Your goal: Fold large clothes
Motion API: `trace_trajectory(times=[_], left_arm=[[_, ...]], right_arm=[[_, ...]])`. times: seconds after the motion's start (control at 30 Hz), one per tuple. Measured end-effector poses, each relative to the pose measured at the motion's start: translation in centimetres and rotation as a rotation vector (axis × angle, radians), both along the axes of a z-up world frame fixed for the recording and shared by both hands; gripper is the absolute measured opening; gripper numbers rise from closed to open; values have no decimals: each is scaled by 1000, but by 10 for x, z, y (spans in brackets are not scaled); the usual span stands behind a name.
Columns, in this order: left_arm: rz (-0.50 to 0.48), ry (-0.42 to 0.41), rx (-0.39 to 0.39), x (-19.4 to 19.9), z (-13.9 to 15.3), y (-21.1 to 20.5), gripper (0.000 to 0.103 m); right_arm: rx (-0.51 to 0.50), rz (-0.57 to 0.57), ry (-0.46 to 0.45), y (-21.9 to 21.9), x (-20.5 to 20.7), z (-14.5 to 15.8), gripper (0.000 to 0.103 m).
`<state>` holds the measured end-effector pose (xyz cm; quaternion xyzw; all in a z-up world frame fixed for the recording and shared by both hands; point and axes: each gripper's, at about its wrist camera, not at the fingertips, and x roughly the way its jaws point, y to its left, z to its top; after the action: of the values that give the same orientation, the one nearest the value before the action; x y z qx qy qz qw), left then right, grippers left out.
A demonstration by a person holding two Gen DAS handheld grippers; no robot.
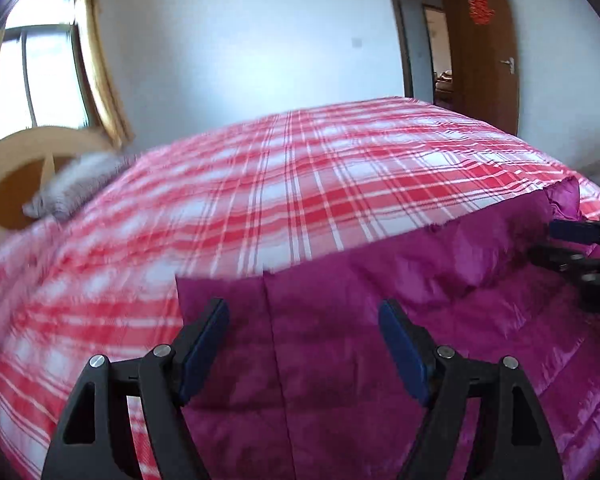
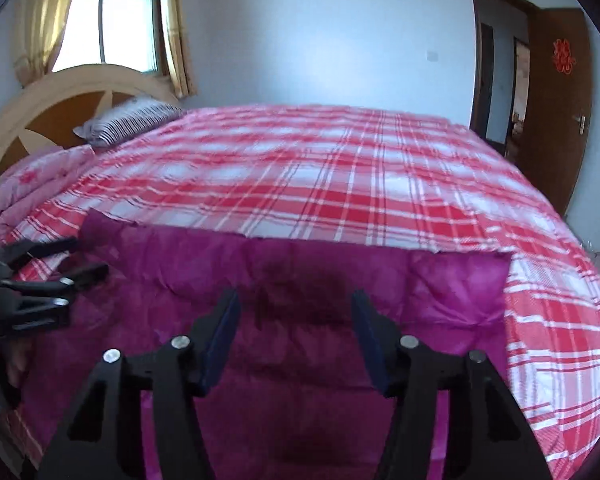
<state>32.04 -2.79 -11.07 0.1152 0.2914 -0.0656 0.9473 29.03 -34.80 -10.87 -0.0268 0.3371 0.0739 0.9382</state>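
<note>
A magenta quilted garment lies flat on the near part of a bed covered in red-and-white plaid. In the left wrist view, my left gripper hangs open just above the garment's far left corner, nothing between its blue pads. At that view's right edge, my right gripper hovers by the garment's far right corner. The right wrist view shows the right gripper open over the garment, with only cloth beneath it. My left gripper appears open at the left edge there.
A striped pillow and a folded pink quilt lie against the curved wooden headboard. Behind it is a curtained window. A brown door stands open at the far right. The plaid cover stretches beyond the garment.
</note>
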Motion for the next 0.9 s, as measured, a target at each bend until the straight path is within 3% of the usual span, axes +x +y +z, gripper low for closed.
trace_trajectory(times=[0.17, 0.27, 0.57, 0.9], left_arm=[[38, 60, 70, 42, -28, -9, 78], [59, 95, 27, 54, -40, -2, 78], [73, 117, 1, 64, -51, 1, 83], [93, 147, 0, 69, -58, 2, 88]], right_arm=[[24, -90, 58, -18, 18, -24, 59], [62, -111, 73, -24, 19, -28, 59], [110, -128, 101, -29, 24, -35, 60], [97, -138, 130, -28, 30, -42, 62]])
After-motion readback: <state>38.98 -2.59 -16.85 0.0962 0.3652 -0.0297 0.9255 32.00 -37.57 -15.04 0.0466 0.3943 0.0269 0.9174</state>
